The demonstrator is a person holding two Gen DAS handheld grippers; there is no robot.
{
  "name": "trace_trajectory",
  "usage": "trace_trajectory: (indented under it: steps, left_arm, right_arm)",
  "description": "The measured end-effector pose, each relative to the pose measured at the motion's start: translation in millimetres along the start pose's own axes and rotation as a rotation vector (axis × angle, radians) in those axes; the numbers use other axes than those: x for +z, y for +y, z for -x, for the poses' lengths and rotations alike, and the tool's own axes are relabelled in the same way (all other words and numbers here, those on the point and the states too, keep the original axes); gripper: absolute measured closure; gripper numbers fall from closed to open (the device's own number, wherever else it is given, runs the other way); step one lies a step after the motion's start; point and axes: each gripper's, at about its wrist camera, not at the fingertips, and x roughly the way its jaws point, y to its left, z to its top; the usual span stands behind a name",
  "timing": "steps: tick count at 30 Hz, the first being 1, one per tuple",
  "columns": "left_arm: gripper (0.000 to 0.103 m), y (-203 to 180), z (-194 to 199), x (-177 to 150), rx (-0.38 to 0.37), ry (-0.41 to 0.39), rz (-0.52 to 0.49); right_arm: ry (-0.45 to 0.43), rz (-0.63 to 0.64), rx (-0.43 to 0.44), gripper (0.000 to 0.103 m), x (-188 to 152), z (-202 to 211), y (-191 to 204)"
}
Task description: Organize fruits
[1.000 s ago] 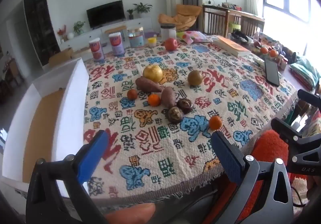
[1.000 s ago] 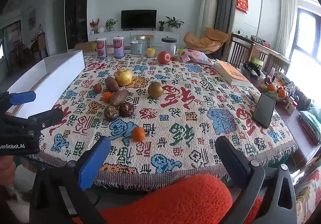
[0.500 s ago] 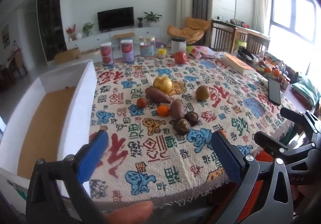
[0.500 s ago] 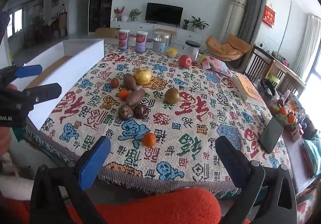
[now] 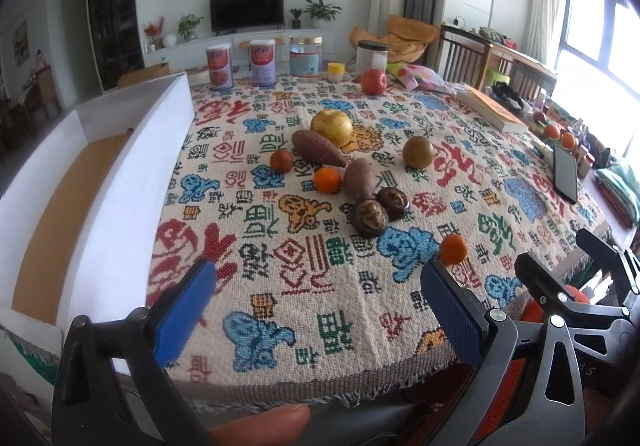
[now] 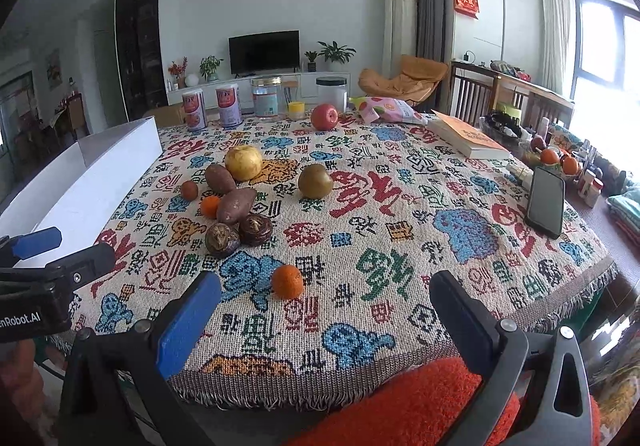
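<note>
Fruits lie on a patterned tablecloth [image 5: 280, 286]: a yellow pear [image 5: 331, 123], a brown-green pear [image 5: 418, 152], a red apple [image 5: 374, 81], two sweet potatoes [image 5: 318, 148], two dark water chestnuts [image 5: 370, 217], and small oranges [image 5: 327, 180], one nearest [image 5: 453, 248] [image 6: 287, 281]. A white open box [image 5: 100, 182] stands at the table's left. My left gripper [image 5: 316, 306] is open and empty over the front edge. My right gripper [image 6: 324, 310] is open and empty, just short of the near orange.
Tins and jars [image 5: 260, 62] stand at the far edge. A book [image 6: 468, 136], a phone [image 6: 546, 202] and a snack bag [image 6: 384, 108] lie on the right. An orange cushion [image 6: 420, 402] sits under the right gripper.
Both grippers have moved forward and lower toward the table's front edge; the fruits appear closer. Nothing was taken hold of.
</note>
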Motion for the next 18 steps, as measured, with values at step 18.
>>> trace_trajectory:
  steps: [18]
  left_arm:
    - [0.001,1.5,-8.4,0.9,0.032,0.023,0.008]
  right_arm:
    - [0.015,0.015,0.017,0.000,-3.4,-8.0,2.2]
